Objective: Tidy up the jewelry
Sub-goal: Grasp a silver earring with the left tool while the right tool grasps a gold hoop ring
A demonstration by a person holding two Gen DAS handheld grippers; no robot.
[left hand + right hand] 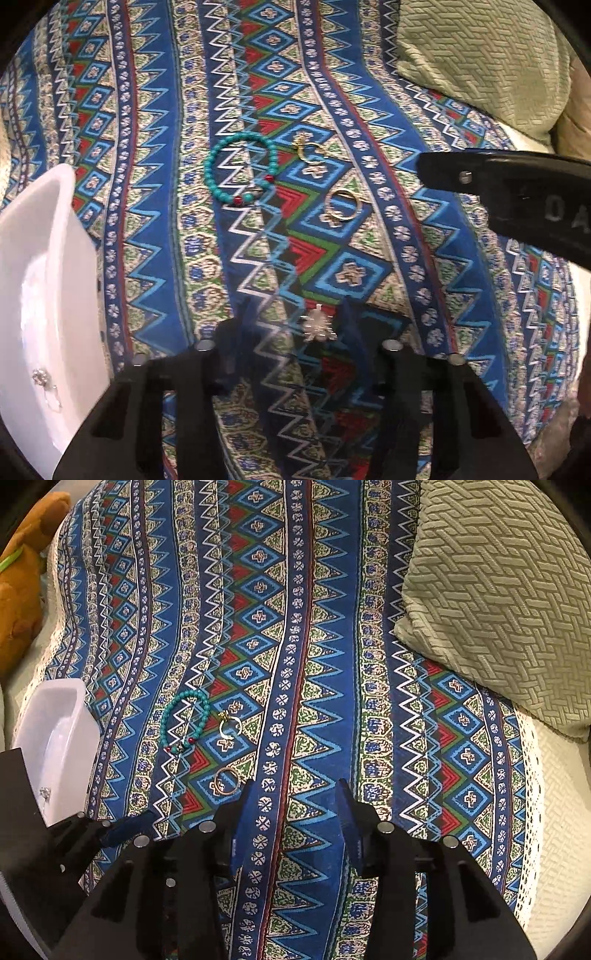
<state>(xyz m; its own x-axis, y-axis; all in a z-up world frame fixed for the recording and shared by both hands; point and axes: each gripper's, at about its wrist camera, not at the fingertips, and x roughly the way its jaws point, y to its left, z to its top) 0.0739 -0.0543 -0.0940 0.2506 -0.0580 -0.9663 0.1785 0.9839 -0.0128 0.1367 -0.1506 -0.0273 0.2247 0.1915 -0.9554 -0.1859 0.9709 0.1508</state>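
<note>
Lying on patterned blue cloth (155,229): turquoise bead bracelet (240,171), gold hoop earring (312,153) just beside it, two gold rings (341,208) near both, overlapping each other. Resting between the blue fingers of the left gripper (295,325): small silver crystal trinket (318,326), lying on the cloth; jaws parted, whether the pads are touching it cannot be told. Standing at the cloth's left edge: white plastic bin (44,258), holding a small sparkling earring (43,378). Hovering over bare cloth, well apart from the jewelry: right gripper (295,812), jaws parted, grasping nothing. Sitting at the upper right: green woven cushion (498,602). Showing at the far left in the right wrist view: brown plush toy (22,590).
</note>
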